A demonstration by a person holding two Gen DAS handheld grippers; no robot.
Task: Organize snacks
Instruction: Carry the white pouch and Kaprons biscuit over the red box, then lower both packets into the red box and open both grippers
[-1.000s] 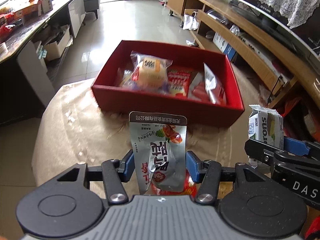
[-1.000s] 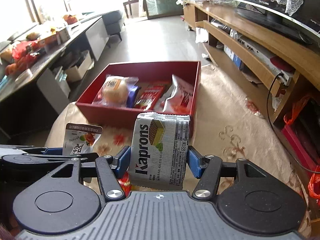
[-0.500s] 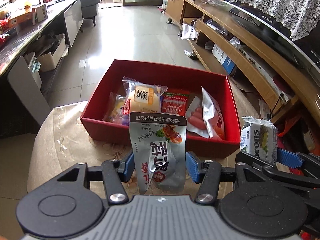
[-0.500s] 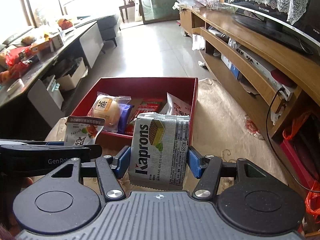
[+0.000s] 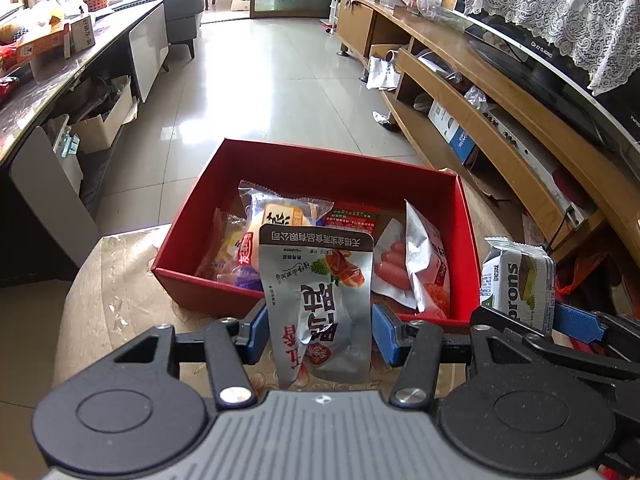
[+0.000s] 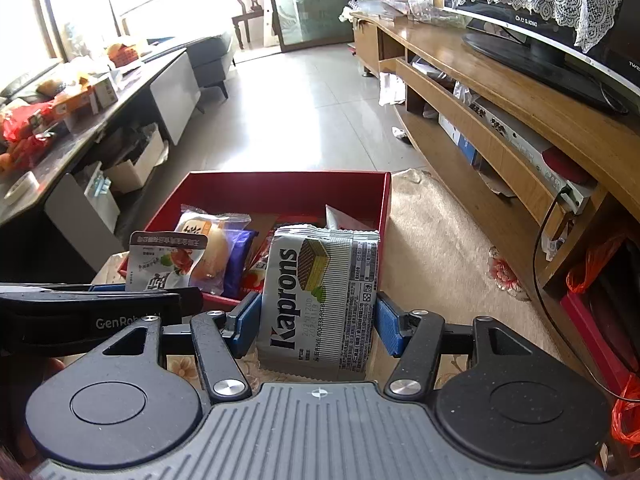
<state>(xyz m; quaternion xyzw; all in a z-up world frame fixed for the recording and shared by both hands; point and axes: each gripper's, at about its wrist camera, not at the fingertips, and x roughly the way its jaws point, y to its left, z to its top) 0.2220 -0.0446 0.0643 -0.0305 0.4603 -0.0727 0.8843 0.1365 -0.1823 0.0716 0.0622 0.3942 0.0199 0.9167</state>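
Several snacks already lie in the red box; left gripper clenches a silver pouch, right gripper a Kaprons pack, both undelivered

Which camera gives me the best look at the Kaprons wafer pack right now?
The right wrist view: the Kaprons wafer pack fills the centre, label readable, clamped in the right gripper. The left wrist view shows only its end at the right edge, label cut off.

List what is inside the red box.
In the red box: a bun packet, a sausage pack, a silver-and-red bag, a red packet. The held silver pouch covers the rest.
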